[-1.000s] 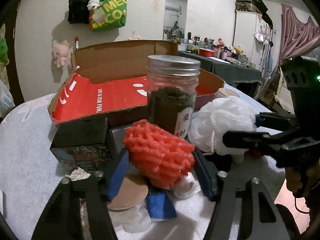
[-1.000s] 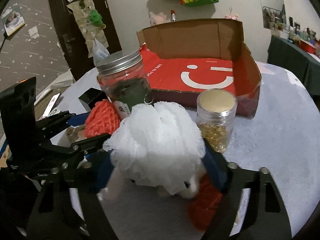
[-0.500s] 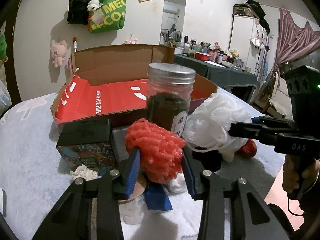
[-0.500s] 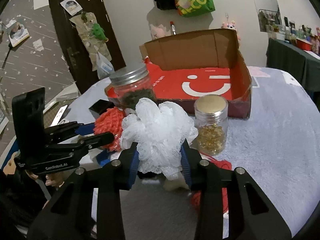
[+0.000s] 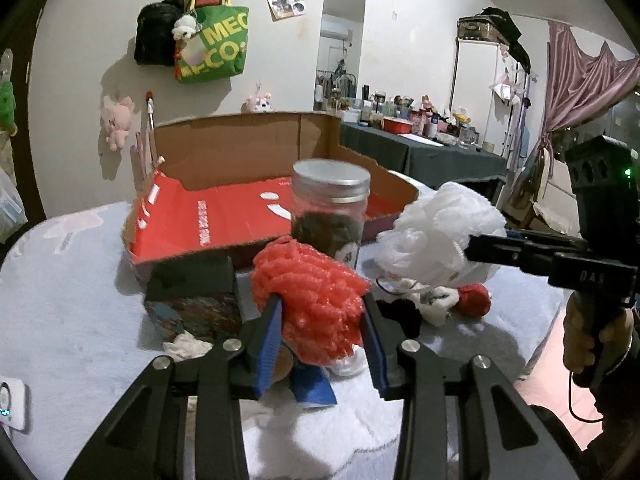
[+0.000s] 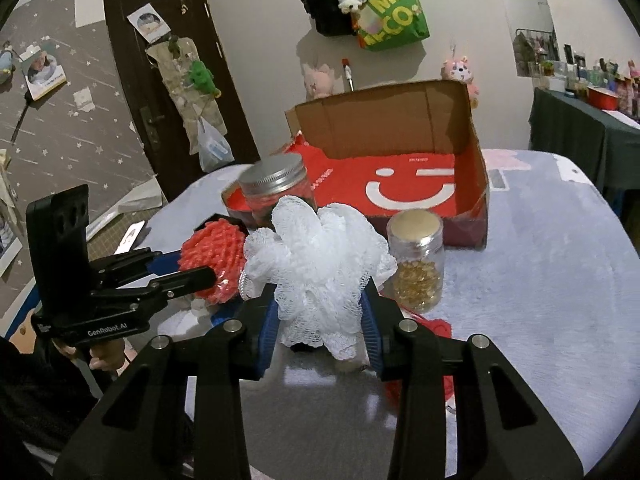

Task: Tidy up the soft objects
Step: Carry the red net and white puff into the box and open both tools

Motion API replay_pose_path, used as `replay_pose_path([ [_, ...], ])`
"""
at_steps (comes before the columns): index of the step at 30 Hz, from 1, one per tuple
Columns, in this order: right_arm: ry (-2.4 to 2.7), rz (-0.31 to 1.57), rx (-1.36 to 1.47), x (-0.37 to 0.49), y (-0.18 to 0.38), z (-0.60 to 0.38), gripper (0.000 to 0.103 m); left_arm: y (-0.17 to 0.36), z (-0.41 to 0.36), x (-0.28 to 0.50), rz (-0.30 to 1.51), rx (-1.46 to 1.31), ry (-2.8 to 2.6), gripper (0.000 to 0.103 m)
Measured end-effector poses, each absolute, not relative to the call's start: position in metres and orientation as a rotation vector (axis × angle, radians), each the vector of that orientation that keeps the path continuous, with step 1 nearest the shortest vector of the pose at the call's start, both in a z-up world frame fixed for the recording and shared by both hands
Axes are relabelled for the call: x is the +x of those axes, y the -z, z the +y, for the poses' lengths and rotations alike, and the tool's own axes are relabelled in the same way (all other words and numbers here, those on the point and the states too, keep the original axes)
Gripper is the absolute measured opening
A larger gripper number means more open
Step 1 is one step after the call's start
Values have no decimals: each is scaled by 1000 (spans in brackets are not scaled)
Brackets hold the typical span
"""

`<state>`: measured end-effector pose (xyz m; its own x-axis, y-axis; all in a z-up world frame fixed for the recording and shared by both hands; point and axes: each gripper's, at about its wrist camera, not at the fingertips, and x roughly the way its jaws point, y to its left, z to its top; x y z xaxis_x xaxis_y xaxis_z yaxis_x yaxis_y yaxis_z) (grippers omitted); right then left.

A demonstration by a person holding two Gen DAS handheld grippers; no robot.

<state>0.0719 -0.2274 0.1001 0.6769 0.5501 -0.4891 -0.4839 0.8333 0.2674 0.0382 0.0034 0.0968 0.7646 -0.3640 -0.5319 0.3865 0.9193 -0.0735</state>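
My left gripper point(image 5: 320, 328) is shut on a red foam net point(image 5: 312, 292), lifted a little off the table. Its blue pads squeeze the net from both sides. My right gripper point(image 6: 320, 320) is shut on a white mesh bath puff point(image 6: 316, 264), also raised. From the left wrist view the puff point(image 5: 440, 232) and the right gripper's fingers point(image 5: 516, 250) show at the right; from the right wrist view the red net point(image 6: 212, 260) shows at the left. An open cardboard box with a red floor point(image 5: 224, 224) point(image 6: 416, 184) stands behind both.
A tall jar with a silver lid point(image 5: 330, 216) and a dark printed box point(image 5: 192, 300) stand before the cardboard box. A small jar of yellow beads point(image 6: 416, 260) is right of the puff. A small plush with a red part point(image 5: 456, 300) and a blue piece point(image 5: 312, 384) lie on the white tablecloth point(image 6: 552, 300).
Both grippers closed on their soft things and lifted them: the left on the red net, the right on the white puff. Both views have risen and pulled back from the table.
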Motion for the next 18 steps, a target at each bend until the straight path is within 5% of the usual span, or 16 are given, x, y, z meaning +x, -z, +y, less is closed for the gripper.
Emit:
replay_pose_path([
  [18, -552, 497, -16, 162, -199, -211, 35, -187, 18, 148, 558, 163, 413, 40],
])
